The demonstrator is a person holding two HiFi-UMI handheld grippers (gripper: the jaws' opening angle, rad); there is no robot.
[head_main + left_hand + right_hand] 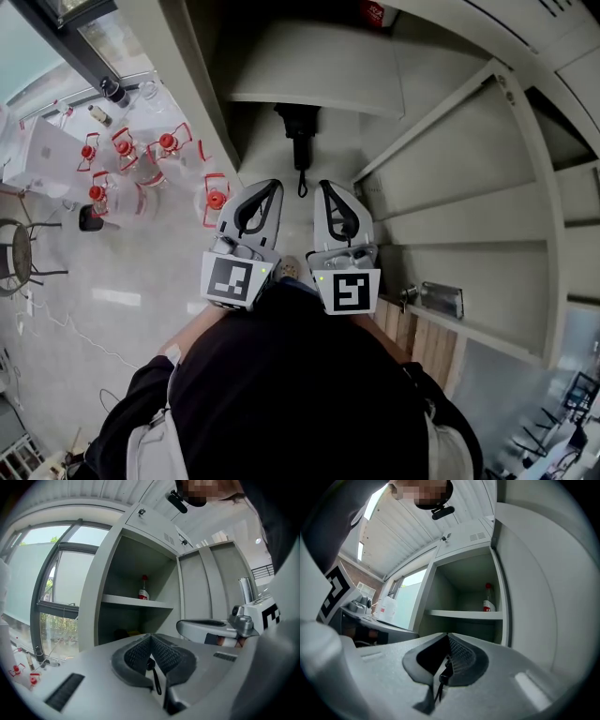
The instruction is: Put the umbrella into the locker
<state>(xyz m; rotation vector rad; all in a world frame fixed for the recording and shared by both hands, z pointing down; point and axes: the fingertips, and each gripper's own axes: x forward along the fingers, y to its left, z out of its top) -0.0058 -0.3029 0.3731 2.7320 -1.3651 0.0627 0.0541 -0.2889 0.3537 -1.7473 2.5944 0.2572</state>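
A folded black umbrella (298, 131) lies in the lower compartment of the open grey locker (309, 80), its wrist strap hanging over the front edge. In the left gripper view it is only a dark shape (121, 633) under the shelf. My left gripper (272, 186) and right gripper (324, 186) are held side by side just short of the locker's opening, level and pointing in. Both are shut with nothing held: the left gripper's (151, 637) pads meet, and so do the right gripper's (448, 637). The umbrella is apart from both.
The locker door (459, 159) stands open at the right. A red-capped bottle (143, 592) stands on the locker's shelf. Several clear jugs with red caps (164, 145) stand on the floor at the left, by a window (56, 597). A metal stool (14, 253) is further left.
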